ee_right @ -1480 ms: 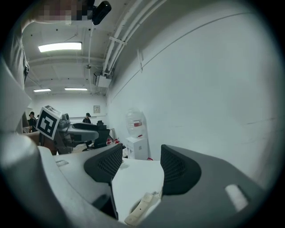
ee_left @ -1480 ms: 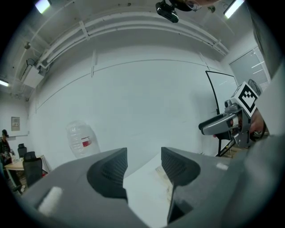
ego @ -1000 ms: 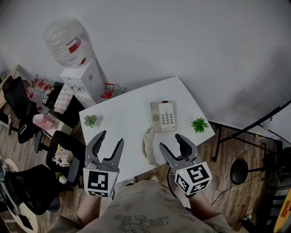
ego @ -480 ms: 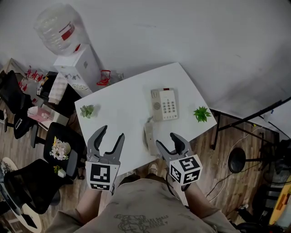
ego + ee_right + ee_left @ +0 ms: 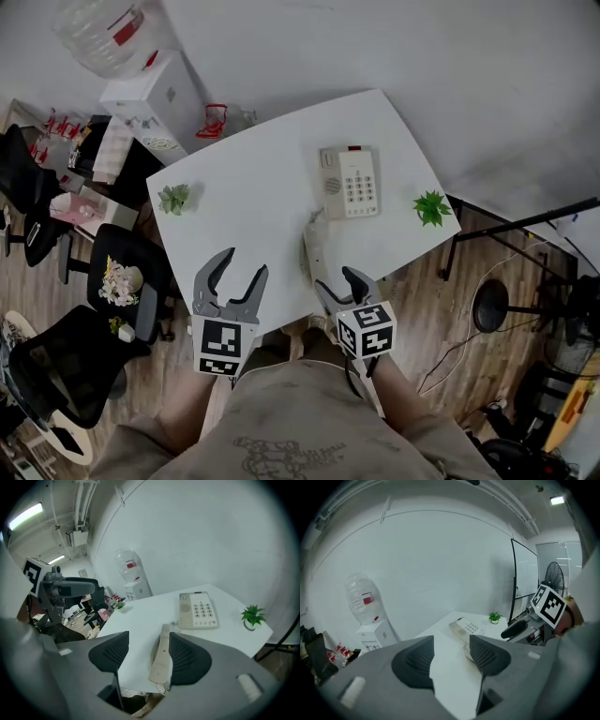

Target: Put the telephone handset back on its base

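With the left tool (image 5: 242, 265) and the right tool (image 5: 338, 281) both spread and empty, the handset (image 5: 314, 251) lies on the desk (image 5: 253, 202) near its base (image 5: 350, 182), likely light, rigid and smooth, best pinched across its slim middle.

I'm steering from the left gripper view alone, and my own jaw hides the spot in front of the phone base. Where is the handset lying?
Observer: The handset lies flat on the table, off the base, toward the person's edge.
Operator: Is the right gripper on it?
Observer: No. The right gripper is open. In its own view the handset runs between the jaws, nearer the right one, and is not clamped.
Operator: Is anything resting on the base?
Observer: Nothing. It sits bare with the keypad facing up.
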`<state>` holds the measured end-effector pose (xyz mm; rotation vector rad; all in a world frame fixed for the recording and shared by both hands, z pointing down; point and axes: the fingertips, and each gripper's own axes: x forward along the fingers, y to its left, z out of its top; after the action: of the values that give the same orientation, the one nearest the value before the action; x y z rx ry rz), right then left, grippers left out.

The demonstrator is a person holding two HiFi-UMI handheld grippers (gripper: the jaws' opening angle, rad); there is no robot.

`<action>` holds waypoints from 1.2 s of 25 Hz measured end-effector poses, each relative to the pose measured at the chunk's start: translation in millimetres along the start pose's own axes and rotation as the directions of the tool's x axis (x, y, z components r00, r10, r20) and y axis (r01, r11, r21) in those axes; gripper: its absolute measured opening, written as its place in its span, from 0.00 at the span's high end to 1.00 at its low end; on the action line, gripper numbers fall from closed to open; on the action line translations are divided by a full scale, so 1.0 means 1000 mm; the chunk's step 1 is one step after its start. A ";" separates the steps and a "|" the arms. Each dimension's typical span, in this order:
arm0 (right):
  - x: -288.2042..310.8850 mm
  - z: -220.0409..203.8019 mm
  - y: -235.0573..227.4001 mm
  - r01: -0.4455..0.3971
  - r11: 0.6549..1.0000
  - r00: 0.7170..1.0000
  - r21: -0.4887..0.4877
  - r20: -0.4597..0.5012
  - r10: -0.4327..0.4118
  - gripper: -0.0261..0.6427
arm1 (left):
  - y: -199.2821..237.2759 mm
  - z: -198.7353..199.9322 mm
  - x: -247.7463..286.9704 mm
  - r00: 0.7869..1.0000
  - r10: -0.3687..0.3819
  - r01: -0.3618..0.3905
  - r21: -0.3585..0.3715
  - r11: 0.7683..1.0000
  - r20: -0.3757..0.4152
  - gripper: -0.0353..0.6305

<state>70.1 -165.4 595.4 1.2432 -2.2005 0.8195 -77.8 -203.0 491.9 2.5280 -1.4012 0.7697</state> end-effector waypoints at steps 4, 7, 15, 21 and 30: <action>0.023 -0.037 -0.006 0.009 0.999 0.996 0.040 -0.087 -0.005 0.54 | -0.007 -0.027 0.009 0.998 -0.029 0.028 -0.010 1.000 -0.057 0.59; 0.038 -0.061 -0.013 0.023 0.998 0.989 0.055 -0.145 -0.015 0.54 | -0.011 -0.048 0.015 0.993 -0.052 0.049 -0.029 0.998 -0.106 0.59; 0.074 -0.101 -0.023 0.069 0.996 0.965 0.062 -0.256 -0.051 0.52 | -0.020 -0.097 0.031 0.972 -0.112 0.095 -0.092 0.991 -0.207 0.59; 0.089 -0.127 -0.026 0.102 0.993 0.944 0.062 -0.321 -0.077 0.51 | -0.028 -0.115 0.033 0.961 -0.140 0.117 -0.110 0.987 -0.240 0.59; 0.092 -0.133 -0.034 0.133 0.982 0.939 0.138 -0.333 -0.080 0.55 | -0.023 -0.128 0.031 0.952 -0.145 0.114 -0.128 0.985 -0.269 0.59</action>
<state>71.6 -140.5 758.6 1.1894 -1.8172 1.0879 -91.8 -166.6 619.8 2.2939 -1.1420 0.9492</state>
